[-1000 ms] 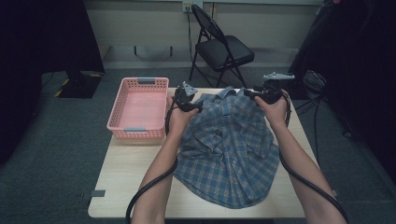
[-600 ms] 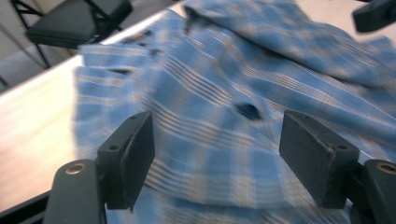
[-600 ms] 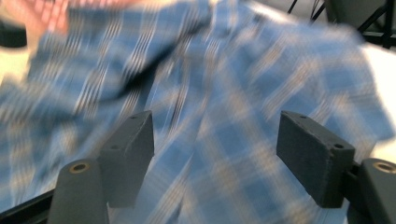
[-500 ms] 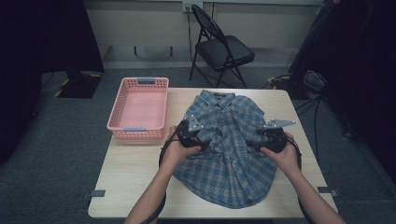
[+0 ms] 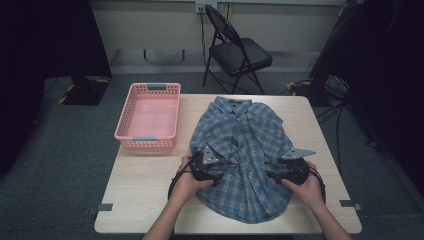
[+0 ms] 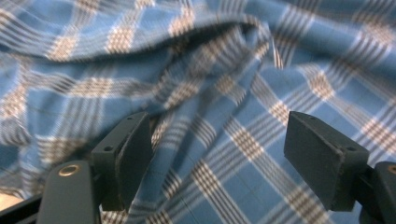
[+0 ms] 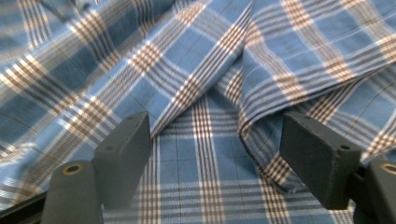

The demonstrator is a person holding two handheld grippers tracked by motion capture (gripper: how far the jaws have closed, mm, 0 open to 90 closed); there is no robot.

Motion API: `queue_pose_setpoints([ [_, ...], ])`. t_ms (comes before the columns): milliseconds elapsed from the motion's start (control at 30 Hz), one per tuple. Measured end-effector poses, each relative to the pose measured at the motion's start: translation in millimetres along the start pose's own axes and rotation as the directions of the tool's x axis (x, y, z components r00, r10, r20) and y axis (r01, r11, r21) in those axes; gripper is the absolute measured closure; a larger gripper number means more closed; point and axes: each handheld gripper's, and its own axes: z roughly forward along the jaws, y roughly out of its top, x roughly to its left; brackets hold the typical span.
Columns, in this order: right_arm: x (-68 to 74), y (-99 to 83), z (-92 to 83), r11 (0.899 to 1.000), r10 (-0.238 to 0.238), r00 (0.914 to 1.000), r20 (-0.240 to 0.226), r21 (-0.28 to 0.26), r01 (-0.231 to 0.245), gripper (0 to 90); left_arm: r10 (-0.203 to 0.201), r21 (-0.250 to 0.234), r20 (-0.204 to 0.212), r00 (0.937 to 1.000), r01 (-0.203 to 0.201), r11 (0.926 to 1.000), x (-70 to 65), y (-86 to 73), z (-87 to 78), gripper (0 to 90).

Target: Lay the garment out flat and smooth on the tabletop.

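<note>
Your left gripper [image 5: 216, 169] and right gripper [image 5: 272, 172] rest on the plaid shirt [image 5: 247, 135], jaws spread wide, gripping nothing. The pink basket [image 5: 148, 116] sits at ten o'clock.

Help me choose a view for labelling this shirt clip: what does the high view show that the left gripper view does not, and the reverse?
High view: the whole table, the pink basket left of the shirt, the folding chair behind, the collar at the far edge, and both hands, the left gripper and right gripper over the shirt's lower half.

Left gripper view: its jaws held wide apart over a raised fold, with weave detail.

Both: the blue plaid shirt.
</note>
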Motion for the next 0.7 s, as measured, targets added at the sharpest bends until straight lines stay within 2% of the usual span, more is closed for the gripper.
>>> queue_pose_setpoints([
  [67,1.2,-2.9,5.6,1.000,-0.001,1.0000,-0.003,0.024,0.001,22.1,-0.005,-0.003,0.021,0.9998,0.005,1.0000,-2.7,-4.6,2.8,21.9],
  [167,1.7,-5.0,8.9,0.999,-0.006,1.0000,0.006,0.039,0.005,20.1,-0.001,0.001,0.023,0.9997,0.001,1.0000,-3.5,-8.4,4.4,21.3],
  [333,1.7,-7.9,10.9,1.000,-0.002,1.0000,0.002,0.013,0.002,18.6,-0.011,-0.031,0.033,0.9994,0.012,0.9994,-3.6,-16.4,7.2,17.8],
  [433,1.6,-10.7,11.6,1.000,0.003,1.0000,0.001,-0.011,-0.003,18.0,0.002,-0.029,0.043,0.9991,-0.001,0.9996,-3.0,-16.5,7.6,15.7],
  [700,0.9,-11.6,11.6,1.000,-0.001,1.0000,-0.005,-0.017,0.001,17.8,-0.002,-0.028,0.042,0.9991,0.003,0.9996,-3.0,-16.7,7.6,15.3],
])
